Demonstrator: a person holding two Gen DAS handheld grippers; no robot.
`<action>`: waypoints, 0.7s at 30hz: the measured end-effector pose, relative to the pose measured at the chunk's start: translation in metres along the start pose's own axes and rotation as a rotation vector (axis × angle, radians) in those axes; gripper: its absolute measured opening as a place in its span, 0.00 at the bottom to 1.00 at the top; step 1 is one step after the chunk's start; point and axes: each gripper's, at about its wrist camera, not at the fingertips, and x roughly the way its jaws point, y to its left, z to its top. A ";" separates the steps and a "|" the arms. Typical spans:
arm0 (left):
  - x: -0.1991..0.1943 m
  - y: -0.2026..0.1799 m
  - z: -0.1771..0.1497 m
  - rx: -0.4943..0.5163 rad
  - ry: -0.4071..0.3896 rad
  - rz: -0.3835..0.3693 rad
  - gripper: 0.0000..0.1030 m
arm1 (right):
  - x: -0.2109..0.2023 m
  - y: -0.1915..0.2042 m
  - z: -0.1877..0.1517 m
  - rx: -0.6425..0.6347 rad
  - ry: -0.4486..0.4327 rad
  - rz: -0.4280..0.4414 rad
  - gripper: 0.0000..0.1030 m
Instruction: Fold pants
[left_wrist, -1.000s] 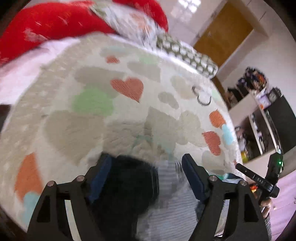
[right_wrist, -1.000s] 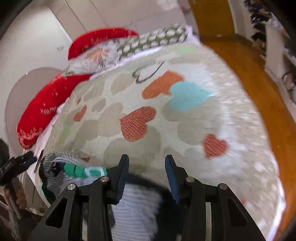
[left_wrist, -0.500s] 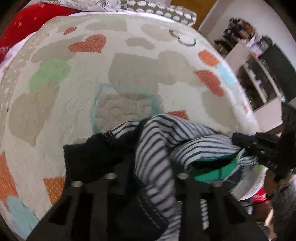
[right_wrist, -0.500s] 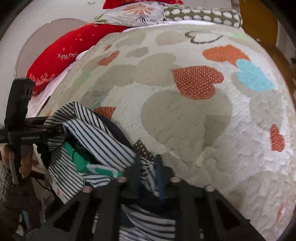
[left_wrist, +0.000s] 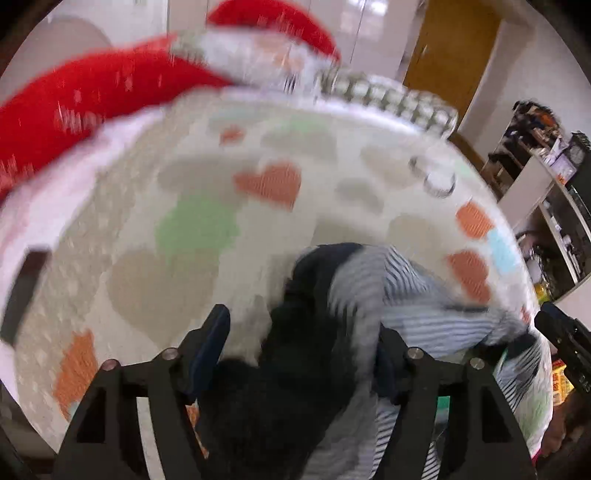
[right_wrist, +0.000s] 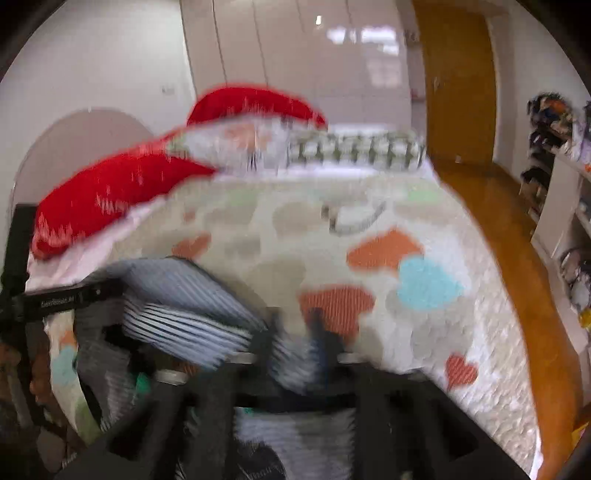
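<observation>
Striped pants (left_wrist: 417, 295) btwn opening left gripper (left_wrist: 301, 345) fingers, label unreadable

My pants (left_wrist: 413, 295), striped navy-and-white with a dark solid part, lay crumpled in a heap at the near edge of the bed (left_wrist: 207, 221), one bunched fold reaching up between my right tongs (right_wrist: 295, 343).

The pants (left_wrist: 424, 302) were soft striped cloth with a dark matt part. The bed's quilt (right_wrist: 424, 332) looked stitched and nubbly. The red pillow (left_wrist: 96, 99) was plush cloth. The floor (right_wrist: 517, 236) was glossy wood, the wardrobe doors (right_wrist: 295, 55) smooth and shiny.
</observation>
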 end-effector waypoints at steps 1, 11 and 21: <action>0.002 0.006 -0.003 -0.021 0.017 -0.023 0.64 | 0.010 -0.007 -0.007 0.024 0.047 0.000 0.51; 0.014 0.037 0.027 -0.165 0.040 -0.184 0.65 | 0.057 -0.062 0.012 0.151 0.143 -0.021 0.51; 0.076 0.010 0.024 -0.044 0.235 -0.227 0.65 | 0.132 0.008 0.003 -0.119 0.368 0.049 0.38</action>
